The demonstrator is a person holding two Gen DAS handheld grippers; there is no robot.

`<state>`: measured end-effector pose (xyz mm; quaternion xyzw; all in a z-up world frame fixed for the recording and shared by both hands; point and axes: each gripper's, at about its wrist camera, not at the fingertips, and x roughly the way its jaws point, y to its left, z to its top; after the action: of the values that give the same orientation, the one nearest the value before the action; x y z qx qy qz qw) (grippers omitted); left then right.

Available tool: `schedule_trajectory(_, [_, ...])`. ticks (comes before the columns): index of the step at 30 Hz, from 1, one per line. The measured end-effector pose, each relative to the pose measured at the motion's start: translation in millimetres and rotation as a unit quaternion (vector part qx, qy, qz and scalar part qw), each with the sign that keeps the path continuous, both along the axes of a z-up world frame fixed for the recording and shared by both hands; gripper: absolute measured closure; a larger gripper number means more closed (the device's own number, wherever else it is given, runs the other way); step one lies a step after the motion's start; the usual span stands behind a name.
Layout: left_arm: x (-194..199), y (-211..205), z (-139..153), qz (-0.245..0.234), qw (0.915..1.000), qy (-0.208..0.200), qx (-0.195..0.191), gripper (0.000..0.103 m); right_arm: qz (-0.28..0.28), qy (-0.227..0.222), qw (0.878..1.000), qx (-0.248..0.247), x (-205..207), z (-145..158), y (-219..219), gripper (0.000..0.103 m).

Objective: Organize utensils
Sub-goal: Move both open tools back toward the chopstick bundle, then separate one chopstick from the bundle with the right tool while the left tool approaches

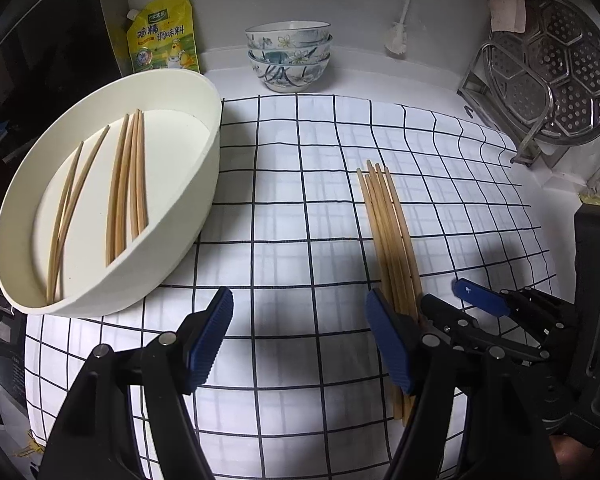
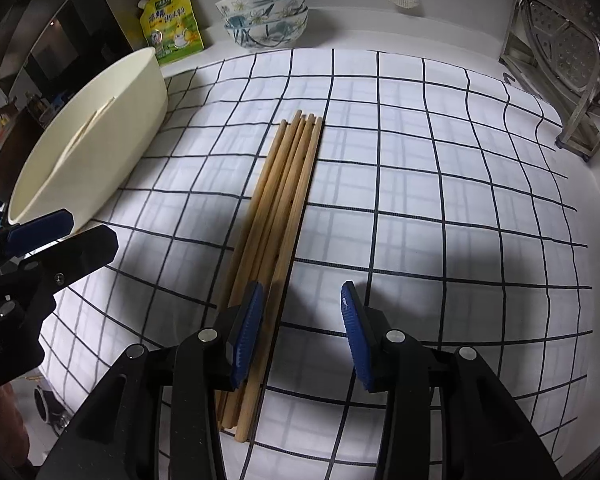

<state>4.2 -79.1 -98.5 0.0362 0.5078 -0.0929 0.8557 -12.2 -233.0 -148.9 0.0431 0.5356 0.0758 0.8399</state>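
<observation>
Left gripper [image 1: 300, 344]: jaws wide apart, nothing between them, only checked cloth [image 1: 284, 208] showing in the gap. Its right pad sits in front of the near ends of the loose chopsticks [image 1: 388, 232]; contact cannot be told. It points steeply down at the cloth, near the oval white tub [image 1: 204, 184].

Right gripper [image 2: 302, 334]: jaws partly apart, not pressing on anything. Its left pad overlaps the near part of the bundle in view; the gap itself shows mostly bare cloth beside the sticks. It is also angled steeply down, just beside the left gripper.

Loose chopsticks lie side by side on the cloth, right of the tub. Chopsticks in the tub [image 1: 128, 184]: two small groups on its floor.
</observation>
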Motion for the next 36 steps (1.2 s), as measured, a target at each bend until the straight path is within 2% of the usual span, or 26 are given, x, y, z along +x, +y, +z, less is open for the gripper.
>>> schedule_trajectory(10, [2.3,-2.6,-13.3,-0.001,0.9998,0.015,-0.009,0.033,0.003,-0.004,1.000,-0.014,2.0,-6.1,-0.2,0.064])
schedule_trajectory(22, [5.9,-26.8,-33.9,-0.017,0.9995,0.025,-0.011,0.033,-0.034,-0.008,0.999,-0.022,-2.5,-6.5,-37.8,0.064])
schedule_trajectory(27, [10.7,-32.7,-46.2,-0.020,0.9989,0.040,-0.011,0.033,-0.041,-0.011,0.999,-0.007,-2.7,-4.8,-53.1,0.064])
schedule_trajectory(29, [12.1,-34.4,-50.6,-0.018,0.9988,0.045,-0.009,0.033,-0.039,-0.019,0.999,0.001,-4.1,-1.4,-54.4,0.060])
schedule_trajectory(36, [13.3,-39.1,-56.8,-0.015,0.9990,0.043,0.001,0.031,-0.034,-0.022,0.999,0.004,-3.4,0.3,-52.9,0.059])
